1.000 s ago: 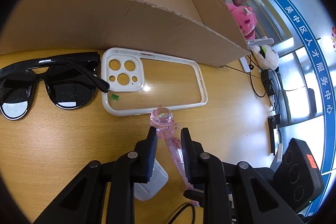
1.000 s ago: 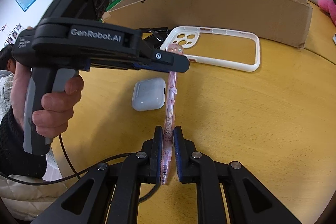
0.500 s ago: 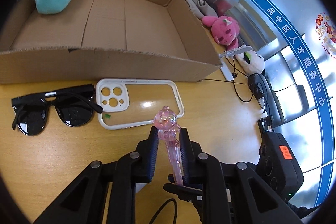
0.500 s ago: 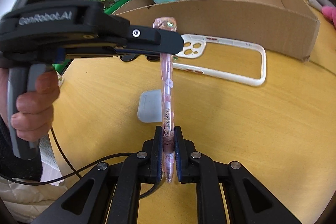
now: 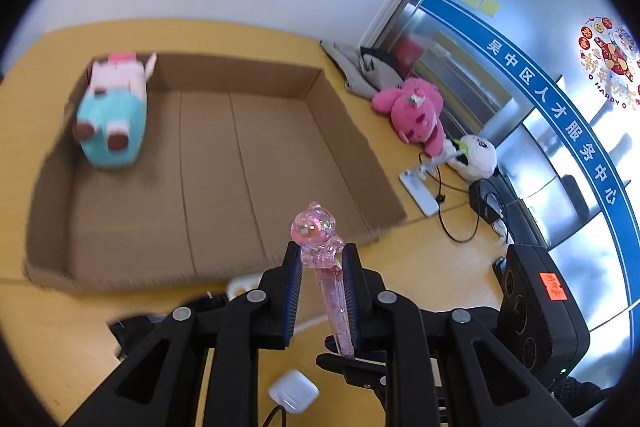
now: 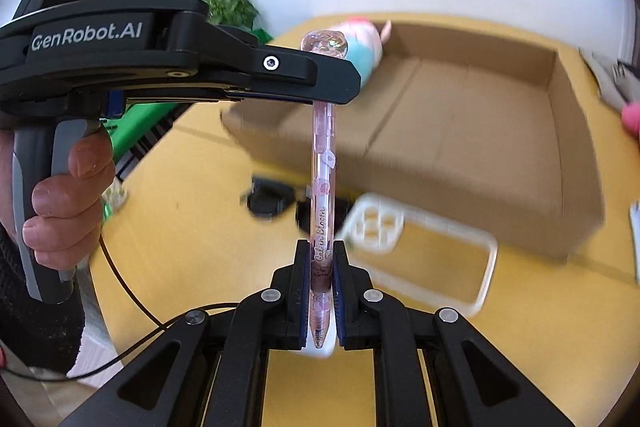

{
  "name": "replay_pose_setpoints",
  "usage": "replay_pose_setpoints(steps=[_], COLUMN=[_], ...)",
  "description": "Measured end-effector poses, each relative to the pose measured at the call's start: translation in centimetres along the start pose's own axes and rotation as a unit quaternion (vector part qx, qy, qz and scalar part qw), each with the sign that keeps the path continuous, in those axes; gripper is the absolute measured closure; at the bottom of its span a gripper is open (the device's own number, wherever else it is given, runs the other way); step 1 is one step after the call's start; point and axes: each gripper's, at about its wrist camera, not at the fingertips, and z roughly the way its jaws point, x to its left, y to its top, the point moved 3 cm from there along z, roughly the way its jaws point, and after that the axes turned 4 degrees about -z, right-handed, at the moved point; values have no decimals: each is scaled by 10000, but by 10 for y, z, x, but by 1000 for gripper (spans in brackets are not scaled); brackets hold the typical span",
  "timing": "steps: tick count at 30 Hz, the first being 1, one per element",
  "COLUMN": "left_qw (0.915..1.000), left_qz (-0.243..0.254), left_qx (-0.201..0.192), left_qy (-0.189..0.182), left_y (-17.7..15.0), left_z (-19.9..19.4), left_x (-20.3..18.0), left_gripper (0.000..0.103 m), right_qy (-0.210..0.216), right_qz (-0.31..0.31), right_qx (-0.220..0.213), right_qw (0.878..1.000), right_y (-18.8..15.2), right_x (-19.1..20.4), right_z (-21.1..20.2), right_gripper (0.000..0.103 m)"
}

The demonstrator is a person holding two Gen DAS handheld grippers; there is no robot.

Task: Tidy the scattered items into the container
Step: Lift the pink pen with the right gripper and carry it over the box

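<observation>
A clear pink pen with a bear-shaped top hangs in the air between both grippers. My left gripper is shut on it just below the bear. My right gripper is shut on its lower end near the tip. The open cardboard box lies beyond, with a teal and pink plush in its far left corner. On the table under the pen lie a white phone case, black sunglasses and a white earbud case.
A pink plush, a white plush, a phone and cables lie to the right of the box. A hand holds the left gripper's handle. A green plant stands behind the table.
Both grippers have risen together with the pen held between them. The box floor has come into view and the table items have dropped low in the views.
</observation>
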Motion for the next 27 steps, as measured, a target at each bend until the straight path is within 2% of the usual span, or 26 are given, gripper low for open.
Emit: replay_pose_setpoints(steps=[5, 8, 11, 16, 19, 27], left_qw=[9992, 9981, 9962, 9936, 9928, 9897], left_qz=[269, 391, 533, 655, 633, 318], left_qx=[-220, -276, -278, -77, 150, 816], left_qy=[190, 400, 635, 917, 1001, 1130], left_y=[60, 99, 132, 174, 193, 212], left_z=[-13, -13, -5, 28, 57, 143], left_x=[3, 6, 11, 32, 52, 110], left_gripper=[84, 84, 84, 84, 84, 84], right_qy=[115, 322, 510, 635, 710, 742], right_qz=[99, 305, 590, 1037, 1338, 1933], right_qx=[-165, -272, -260, -66, 122, 765], right_qw=[9997, 9986, 9966, 9926, 9884, 9753], right_y=[60, 100, 136, 176, 192, 194], right_x=[-14, -29, -46, -77, -97, -142], right_z=[1, 6, 17, 50, 78, 154], right_gripper=[92, 93, 93, 93, 93, 93])
